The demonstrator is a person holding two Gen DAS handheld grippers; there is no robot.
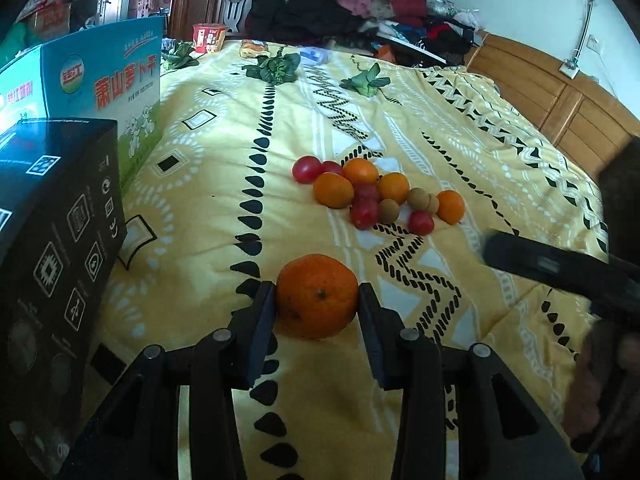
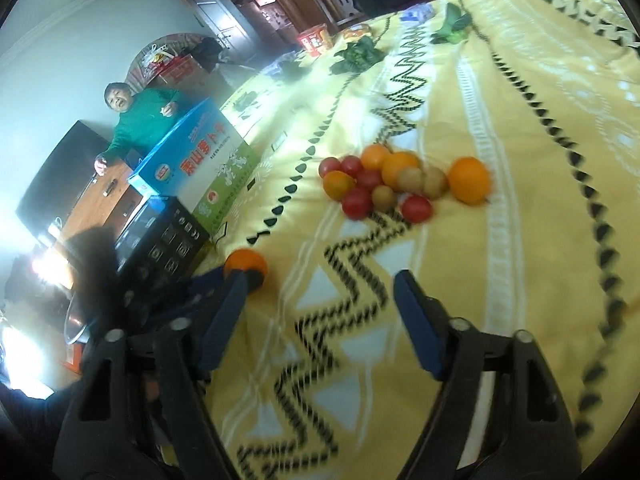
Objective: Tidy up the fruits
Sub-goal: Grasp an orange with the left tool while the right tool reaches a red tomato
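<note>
My left gripper [image 1: 317,296] is shut on an orange mandarin [image 1: 317,295], low over the yellow patterned bedspread [image 1: 208,216]. Beyond it lies a pile of fruit [image 1: 376,196]: several oranges, red tomatoes and small brown longans. My right gripper [image 2: 322,280] is open and empty above the bedspread, with the fruit pile [image 2: 400,184] ahead of it. In the right wrist view the held mandarin [image 2: 245,262] shows at the left, behind my left finger. The right gripper's finger [image 1: 560,268] shows at the right edge of the left wrist view.
A black box [image 1: 56,248] and a blue-green carton [image 1: 100,84] stand on the left of the bed. Leafy greens [image 1: 276,68], a red cup [image 1: 210,38] and snacks lie far back. Clothes are piled behind. A person in green [image 2: 140,120] stands left of the bed.
</note>
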